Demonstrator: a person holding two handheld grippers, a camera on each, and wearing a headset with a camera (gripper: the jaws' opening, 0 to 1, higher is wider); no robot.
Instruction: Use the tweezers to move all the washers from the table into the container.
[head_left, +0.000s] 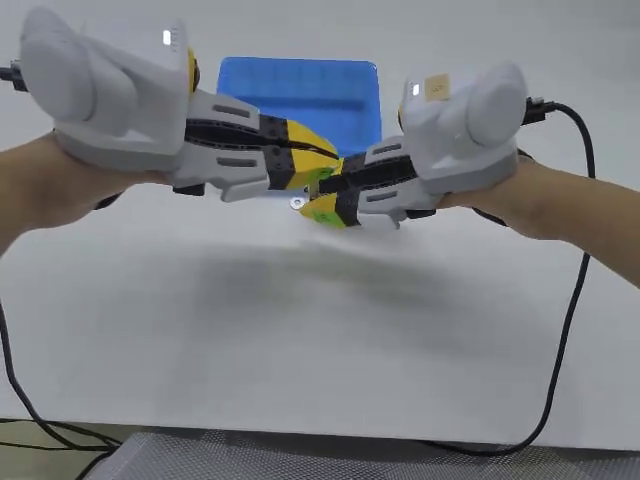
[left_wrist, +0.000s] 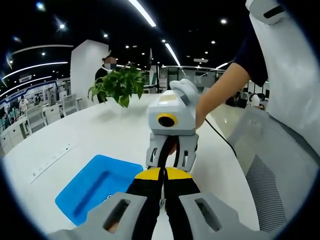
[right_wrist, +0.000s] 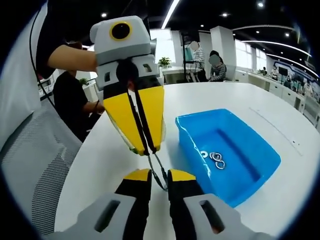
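My left gripper (head_left: 325, 165) and right gripper (head_left: 318, 203) meet tip to tip above the table, just in front of the blue container (head_left: 300, 85). Thin black tweezers (right_wrist: 156, 162) run from the left gripper's yellow jaws (right_wrist: 142, 125) down into my right gripper (right_wrist: 159, 176). Both grippers are shut on them. In the left gripper view the tweezers (left_wrist: 165, 150) lead from my left gripper (left_wrist: 162, 182) toward the right gripper (left_wrist: 171, 152). A small silver washer (head_left: 298, 203) shows right below the tips; I cannot tell whether it is held. Washers (right_wrist: 215, 158) lie in the container (right_wrist: 250, 170).
The white table (head_left: 300, 330) stretches toward me, with a black cable (head_left: 570, 320) trailing off its right front edge. A potted plant (left_wrist: 120, 85) stands far off on the table. A grey mesh chair (right_wrist: 30, 165) is beside the table.
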